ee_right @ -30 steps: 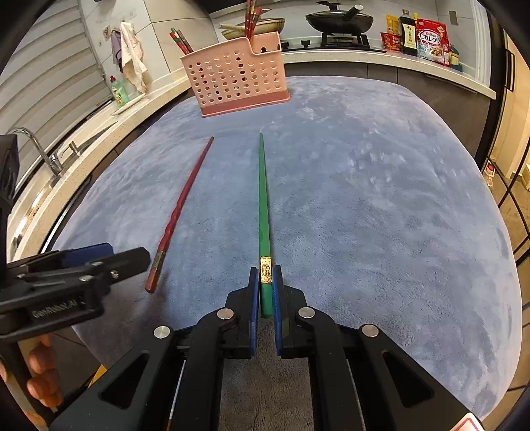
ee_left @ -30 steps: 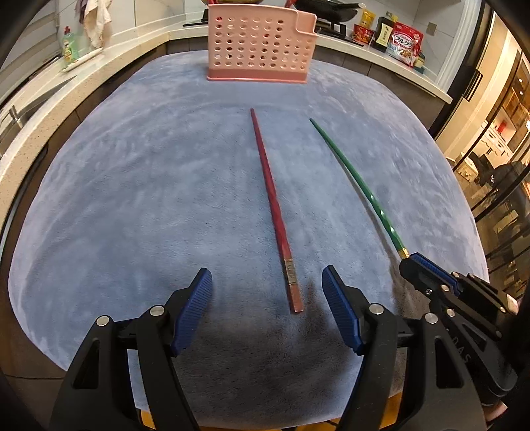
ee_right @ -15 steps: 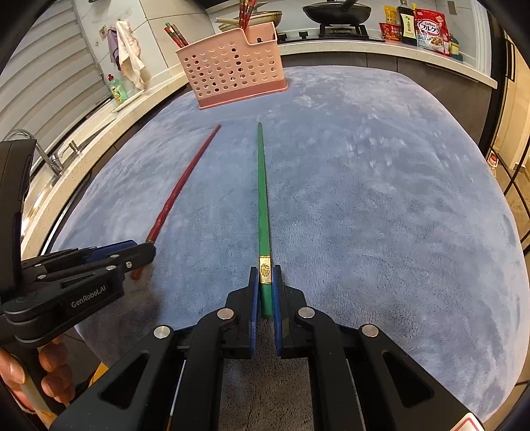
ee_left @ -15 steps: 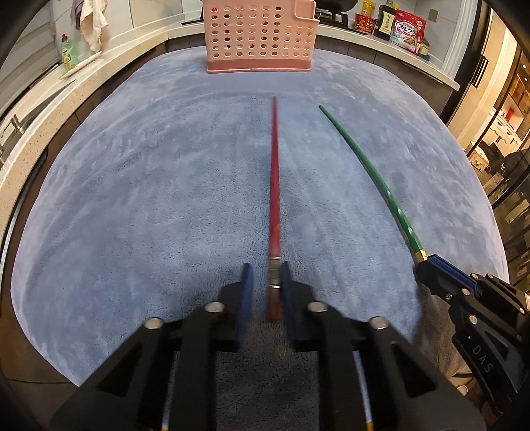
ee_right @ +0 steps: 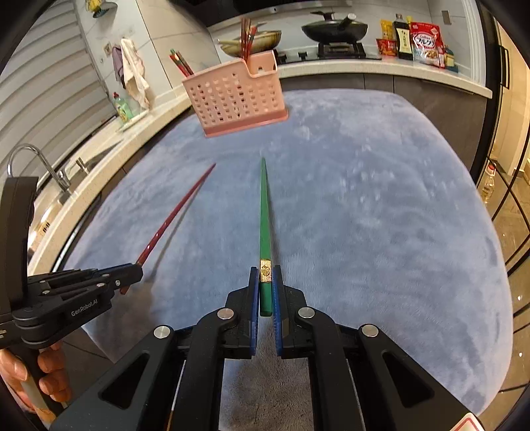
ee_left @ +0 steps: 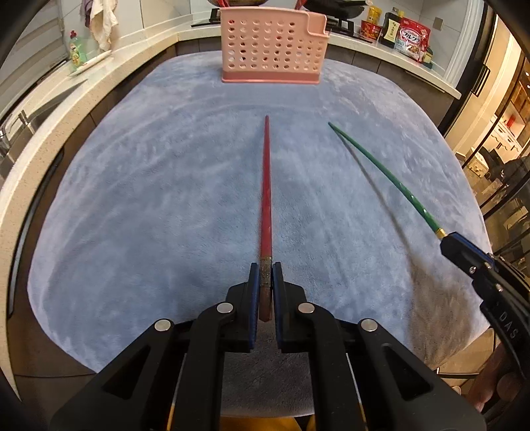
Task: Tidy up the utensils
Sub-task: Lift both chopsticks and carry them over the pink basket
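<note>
My left gripper is shut on the thick end of a red chopstick, which points away toward the pink perforated utensil basket. My right gripper is shut on the gold-banded end of a green chopstick, also pointing toward the pink basket. Both sticks hang a little above the blue-grey cloth. In the right wrist view the left gripper shows at the left with the red chopstick. The right gripper and green chopstick show at the right of the left wrist view.
Several chopsticks stand in the basket's compartments. Behind it the counter carries a wok, a bowl and food packets. A faucet and sink lie to the left. A hand grips the left handle.
My left gripper has closed on the red chopstick, which straightened toward the basket. Both chopsticks have lifted off the cloth. The right gripper has kept its hold on the green one.
</note>
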A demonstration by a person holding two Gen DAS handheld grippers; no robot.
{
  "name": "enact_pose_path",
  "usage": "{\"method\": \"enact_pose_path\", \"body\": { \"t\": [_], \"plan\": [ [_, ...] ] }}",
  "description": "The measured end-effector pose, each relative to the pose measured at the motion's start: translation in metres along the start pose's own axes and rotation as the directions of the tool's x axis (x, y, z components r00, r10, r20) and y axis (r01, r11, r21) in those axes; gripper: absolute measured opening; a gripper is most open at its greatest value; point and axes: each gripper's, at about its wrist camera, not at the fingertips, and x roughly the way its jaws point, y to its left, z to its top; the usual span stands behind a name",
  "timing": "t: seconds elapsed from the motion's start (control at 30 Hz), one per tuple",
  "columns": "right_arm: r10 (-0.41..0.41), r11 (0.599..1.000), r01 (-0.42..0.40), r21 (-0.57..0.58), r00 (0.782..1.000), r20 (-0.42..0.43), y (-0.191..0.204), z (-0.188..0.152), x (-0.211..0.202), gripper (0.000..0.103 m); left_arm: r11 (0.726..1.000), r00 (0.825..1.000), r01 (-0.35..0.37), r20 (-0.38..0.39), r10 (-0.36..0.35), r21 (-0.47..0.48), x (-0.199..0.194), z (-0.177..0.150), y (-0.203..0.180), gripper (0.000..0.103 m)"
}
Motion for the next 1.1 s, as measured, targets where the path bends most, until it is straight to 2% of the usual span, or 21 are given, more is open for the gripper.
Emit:
{"method": "enact_pose_path", "body": {
  "t": [0.23, 0.57, 0.83, 1.1],
  "plan": [
    [0.023, 1.000, -0.023, -0.002, 0.994, 0.103, 0.005, 0.033, -0.034, 0.007, 0.999, 0.998, 0.012, 0.068, -0.009, -0.038, -0.037, 0.021, 0.010, 0.007],
    [0.046, 0.999, -0.042, -0.023, 0.970, 0.238, 0.011, 0.088, -0.070, 0.007, 0.998, 0.985, 0.023, 0.170, -0.013, -0.061, -0.075, 0.057, 0.022, 0.007],
    [0.055, 0.998, -0.050, -0.027, 0.956, 0.289, 0.015, 0.122, -0.077, 0.007, 0.995, 0.969, 0.046, 0.244, -0.024, -0.086, -0.095, 0.101, 0.038, 0.007],
    [0.066, 0.998, -0.063, -0.022, 0.945, 0.320, 0.015, 0.150, -0.076, 0.007, 0.996, 0.956, 0.038, 0.293, -0.012, -0.084, -0.103, 0.141, 0.043, 0.007]
  ]
}}
